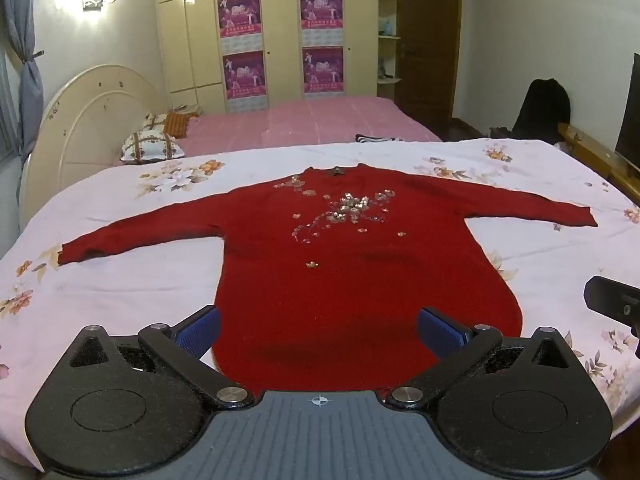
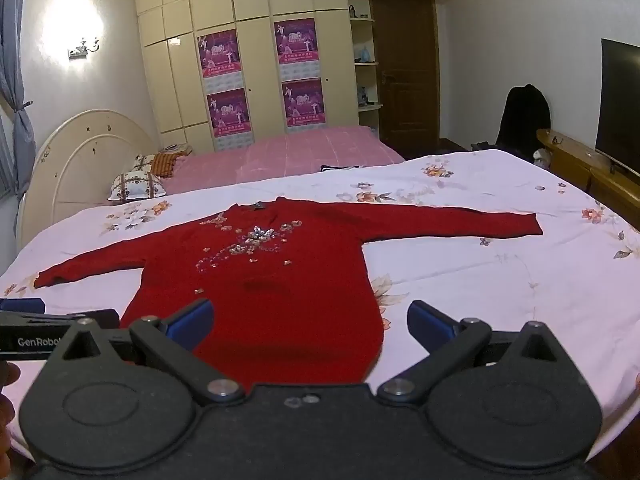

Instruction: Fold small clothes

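A red sweater (image 1: 340, 264) is lying flat on the floral bed sheet (image 1: 120, 280), collar pointing away, hem nearest, sleeves stretching out sideways. The left gripper (image 1: 318, 330) and right gripper (image 2: 310, 322) are hovering level above the hem, fingers (image 2: 192, 320) spread wide, holding nothing.

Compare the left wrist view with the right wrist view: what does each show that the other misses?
Only the left wrist view shows the left gripper head-on, open above the sweater's hem. Only the right wrist view shows the right gripper, also open, more of the TV and the "GenRobot" label. Both show the red sweater spread flat, sleeves out, on the floral sheet, unfolded.
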Available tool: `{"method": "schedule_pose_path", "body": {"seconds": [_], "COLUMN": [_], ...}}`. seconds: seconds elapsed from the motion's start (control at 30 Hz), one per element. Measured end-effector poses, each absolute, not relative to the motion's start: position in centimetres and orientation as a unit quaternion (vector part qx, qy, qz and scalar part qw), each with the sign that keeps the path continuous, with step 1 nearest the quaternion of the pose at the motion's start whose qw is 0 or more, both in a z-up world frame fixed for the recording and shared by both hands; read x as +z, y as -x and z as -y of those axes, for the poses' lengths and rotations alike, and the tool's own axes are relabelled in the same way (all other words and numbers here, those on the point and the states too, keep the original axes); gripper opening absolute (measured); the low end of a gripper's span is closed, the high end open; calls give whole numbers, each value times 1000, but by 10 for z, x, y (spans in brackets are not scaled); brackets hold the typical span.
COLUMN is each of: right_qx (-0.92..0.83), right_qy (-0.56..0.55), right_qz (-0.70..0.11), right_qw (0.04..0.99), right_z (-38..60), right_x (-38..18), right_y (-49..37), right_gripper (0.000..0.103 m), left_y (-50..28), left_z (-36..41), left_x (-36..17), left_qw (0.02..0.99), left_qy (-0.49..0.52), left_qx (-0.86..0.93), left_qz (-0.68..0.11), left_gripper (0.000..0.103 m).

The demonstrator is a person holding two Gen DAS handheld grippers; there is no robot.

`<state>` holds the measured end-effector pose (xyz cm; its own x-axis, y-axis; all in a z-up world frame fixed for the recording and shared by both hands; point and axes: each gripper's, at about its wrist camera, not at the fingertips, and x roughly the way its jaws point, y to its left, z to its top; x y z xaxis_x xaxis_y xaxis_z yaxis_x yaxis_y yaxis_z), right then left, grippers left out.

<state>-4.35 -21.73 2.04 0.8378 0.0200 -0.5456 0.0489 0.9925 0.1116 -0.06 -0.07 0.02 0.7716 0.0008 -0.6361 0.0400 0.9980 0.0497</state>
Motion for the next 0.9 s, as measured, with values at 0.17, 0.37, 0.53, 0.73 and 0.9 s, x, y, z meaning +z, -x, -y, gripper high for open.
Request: {"method": "schedule_pose_path", "body": {"seconds": [0.17,0.37,0.53,0.73,0.9], "right_qx": [-9,-8,-9,-13,-17], "right_qy": [-61,-58,-58,-61,-61], "right_qz": [-284,-277,-276,-274,-273], "right_qw": [957,959,959,960,960], "right_z": [217,216,216,218,217], "right_x": [21,22,21,22,23], "right_y": [44,48,50,51,51], "right_gripper": [102,102,102,102,102], "left_y": [3,7,6,7,5], "left_z": [3,10,0,0,2], "left_x": [3,7,9,9,9], "left_qw": [941,942,943,944,944], "left_qy": [-30,-31,-29,-29,-30], "left_qx": [-10,-12,-13,-14,-16], "left_qz": [-337,-333,-330,-328,-328], "left_gripper": [103,103,103,103,103]}}
